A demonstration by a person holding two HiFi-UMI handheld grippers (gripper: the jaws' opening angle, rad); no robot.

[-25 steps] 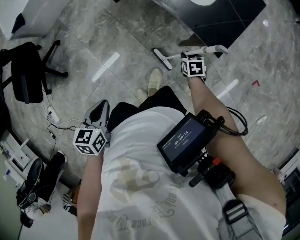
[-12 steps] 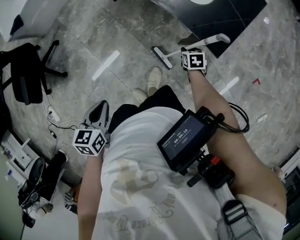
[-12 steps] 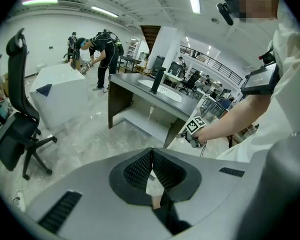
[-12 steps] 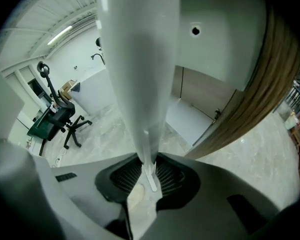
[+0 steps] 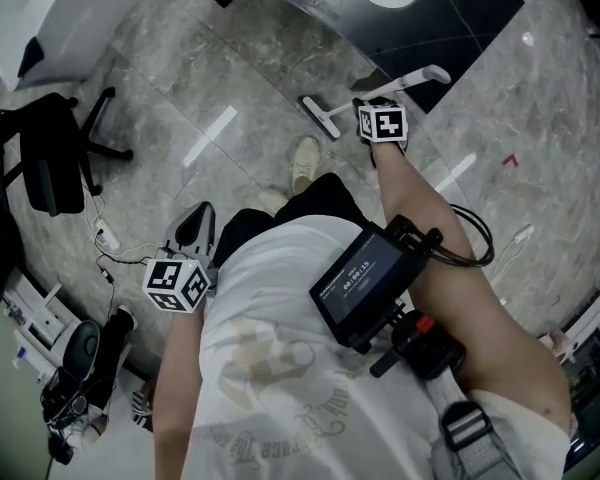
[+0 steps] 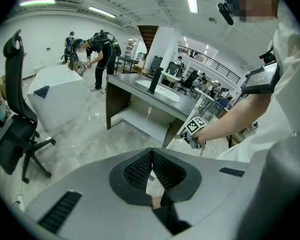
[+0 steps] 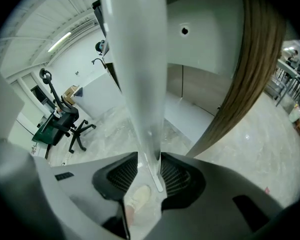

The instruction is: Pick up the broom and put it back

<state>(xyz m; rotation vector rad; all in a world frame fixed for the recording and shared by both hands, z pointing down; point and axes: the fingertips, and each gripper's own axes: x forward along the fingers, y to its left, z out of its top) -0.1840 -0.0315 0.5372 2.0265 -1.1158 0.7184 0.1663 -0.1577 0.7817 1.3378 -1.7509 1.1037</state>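
The broom (image 5: 322,118) has a white handle (image 7: 139,84) and a flat head resting on the marble floor by the dark desk (image 5: 460,23). My right gripper (image 5: 370,103) is stretched out to it. The handle runs up between its jaws, which are opening, and a sliver of floor shows beside the handle at the left pad. My left gripper (image 5: 196,226) hangs by the person's left side, away from the broom. Its pads (image 6: 151,170) meet, with nothing between them. In the left gripper view the right hand's marker cube (image 6: 195,126) shows by the desk (image 6: 140,91).
A black office chair (image 5: 50,158) and a white cabinet (image 5: 40,18) stand at the left, with cables (image 5: 110,243) on the floor near the wall. The person's shoes (image 5: 305,163) are just behind the broom head. Several people (image 6: 102,49) work far off.
The right hand and the broom stay in place by the desk. The whole head view has shifted slightly, and the left gripper has not moved.
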